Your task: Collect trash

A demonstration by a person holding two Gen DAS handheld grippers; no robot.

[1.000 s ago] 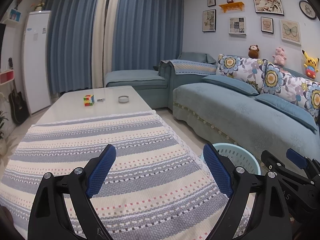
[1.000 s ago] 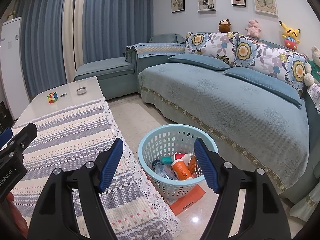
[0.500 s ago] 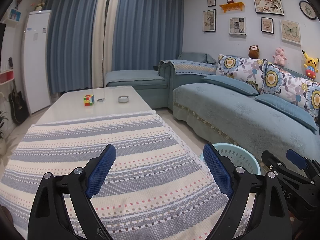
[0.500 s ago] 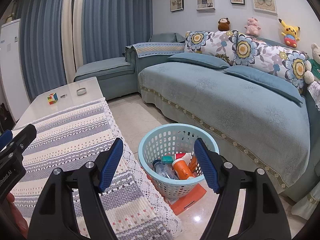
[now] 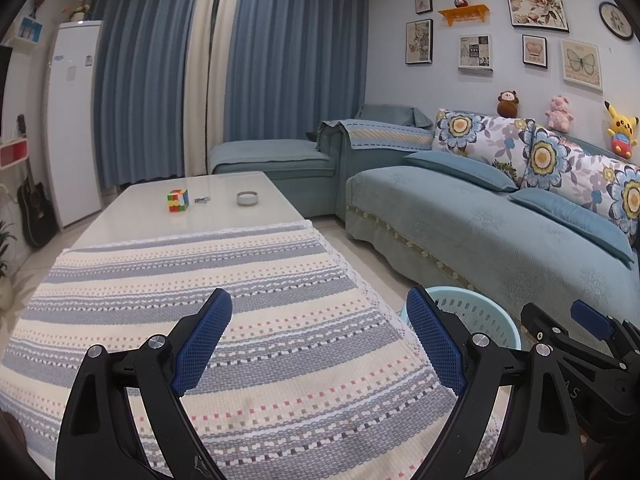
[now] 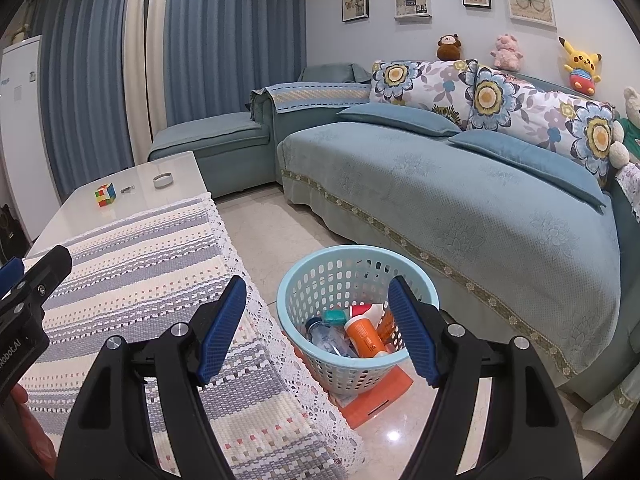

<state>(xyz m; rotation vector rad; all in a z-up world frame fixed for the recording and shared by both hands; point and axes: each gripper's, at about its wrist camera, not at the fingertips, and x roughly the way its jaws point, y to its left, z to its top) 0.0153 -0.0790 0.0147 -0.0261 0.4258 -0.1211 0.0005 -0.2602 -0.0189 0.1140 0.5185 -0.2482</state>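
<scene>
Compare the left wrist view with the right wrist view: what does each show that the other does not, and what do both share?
Only the left wrist view shows the black guitar leaning by the wall and the open left gripper over the striped woven tablecloth.

Only the right wrist view shows inside the pale blue plastic basket: an orange bottle among other trash, and a flat orange item under the basket.

Both share the colourful puzzle cube, blue sofa, yellow plush toy and the open, empty right gripper.
</scene>
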